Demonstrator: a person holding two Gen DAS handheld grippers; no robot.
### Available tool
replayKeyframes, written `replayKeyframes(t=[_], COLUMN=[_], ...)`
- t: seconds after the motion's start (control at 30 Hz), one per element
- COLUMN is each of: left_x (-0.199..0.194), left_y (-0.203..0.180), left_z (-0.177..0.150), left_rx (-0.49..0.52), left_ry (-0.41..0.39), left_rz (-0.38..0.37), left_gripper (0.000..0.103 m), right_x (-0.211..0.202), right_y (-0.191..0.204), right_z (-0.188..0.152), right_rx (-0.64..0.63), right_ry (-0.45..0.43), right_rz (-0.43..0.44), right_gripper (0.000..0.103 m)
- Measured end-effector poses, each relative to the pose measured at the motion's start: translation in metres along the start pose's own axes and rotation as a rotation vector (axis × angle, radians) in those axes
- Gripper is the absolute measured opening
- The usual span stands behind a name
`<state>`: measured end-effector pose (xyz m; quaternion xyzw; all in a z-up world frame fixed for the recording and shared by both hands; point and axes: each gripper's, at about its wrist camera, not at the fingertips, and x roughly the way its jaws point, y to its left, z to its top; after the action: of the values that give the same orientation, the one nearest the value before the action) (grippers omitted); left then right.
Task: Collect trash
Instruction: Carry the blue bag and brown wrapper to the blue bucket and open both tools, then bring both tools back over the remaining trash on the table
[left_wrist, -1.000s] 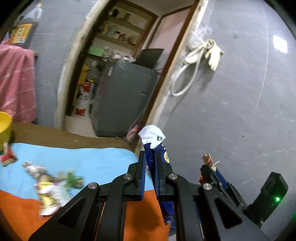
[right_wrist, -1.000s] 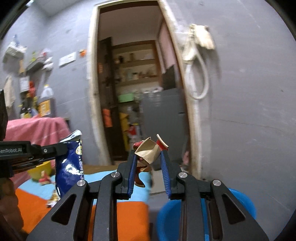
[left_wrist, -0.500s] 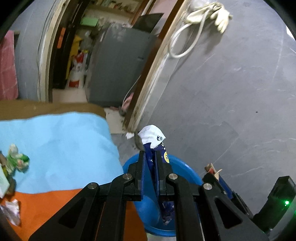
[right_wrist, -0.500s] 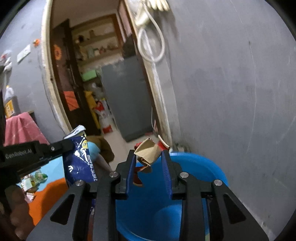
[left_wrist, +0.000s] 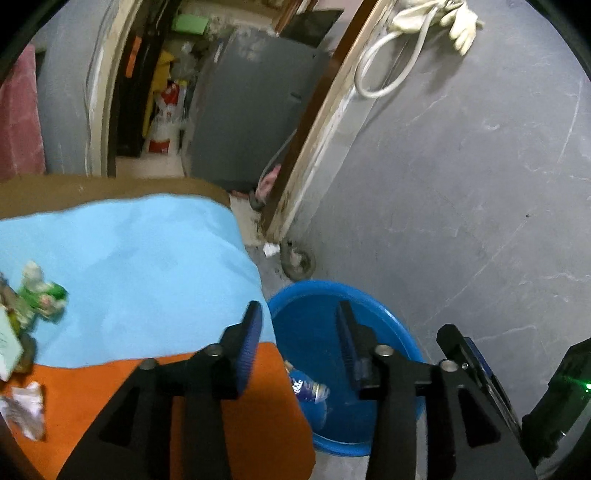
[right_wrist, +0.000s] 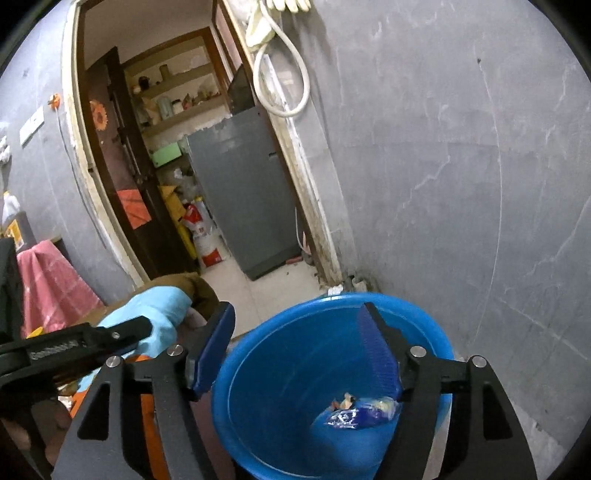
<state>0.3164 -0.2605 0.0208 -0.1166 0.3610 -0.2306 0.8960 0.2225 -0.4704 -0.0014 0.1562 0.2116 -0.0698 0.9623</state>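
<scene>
A blue plastic tub stands on the floor beside the table. Over it hangs my left gripper, its jaws opening with nothing between them. The blue snack wrapper lies inside the tub, and a small brown scrap lies beside it. My right gripper is also above the tub, jaws opening and empty. The left gripper's arm shows at the left of the right wrist view. More crumpled wrappers lie on the table's light blue cloth.
An orange cloth covers the table's near part. A grey wall rises right behind the tub. An open doorway with a grey cabinet and shelves lies beyond. A white hose hangs on the door frame.
Both grippers swung right and down over the blue tub, then opened. The blue wrapper dropped from the left one and the brown scrap from the right one into the tub.
</scene>
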Motion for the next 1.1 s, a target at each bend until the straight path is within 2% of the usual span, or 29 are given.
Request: replayKeyframes(t=[0.2, 0.3, 0.37, 0.43, 0.5, 0.63, 0.83, 1.1], left_x=[-0.041, -0.062, -0.079, -0.095, -0.111, -0.135, -0.172, -0.215], left_y=[0.008, 0.015, 0.023, 0.029, 0.037, 0.053, 0.077, 0.118], left_z=[0.005, 0.001, -0.005, -0.011, -0.020, -0.037, -0.054, -0.070], left_rx=[0.038, 0.063, 0.086, 0.107, 0.131, 0.156, 0.146, 0.089], left_ry=[-0.120, -0.183, -0.246, -0.304, -0.355, -0.416, -0.514, -0.556], left_rz=[0.077, 0.135, 0.198, 0.250, 0.294, 0.364, 0.431, 0.508], left_gripper=[0.057, 0.065, 0.082, 0.089, 0.090, 0.100, 0.100, 0.100], right_x=[-0.015, -0.024, -0.030, -0.034, -0.040, -0.050, -0.069, -0.080], right_y=[0.021, 0.032, 0.042, 0.052, 0.065, 0.090, 0.121, 0.159], right_z=[0.008, 0.009, 0.009, 0.010, 0.008, 0.006, 0.000, -0.013], right_rx=[-0.056, -0.080, -0.095, -0.109, -0.135, -0.178, -0.206, -0.244], right_ry=[-0.126, -0.185, -0.224, -0.248, -0.278, -0.337, -0.424, -0.488], right_rz=[0.005, 0.016, 0.036, 0.070, 0.100, 0.153, 0.246, 0.358], right_gripper=[0.089, 0.103, 0.103, 0.103, 0.103, 0.103, 0.103, 0.103])
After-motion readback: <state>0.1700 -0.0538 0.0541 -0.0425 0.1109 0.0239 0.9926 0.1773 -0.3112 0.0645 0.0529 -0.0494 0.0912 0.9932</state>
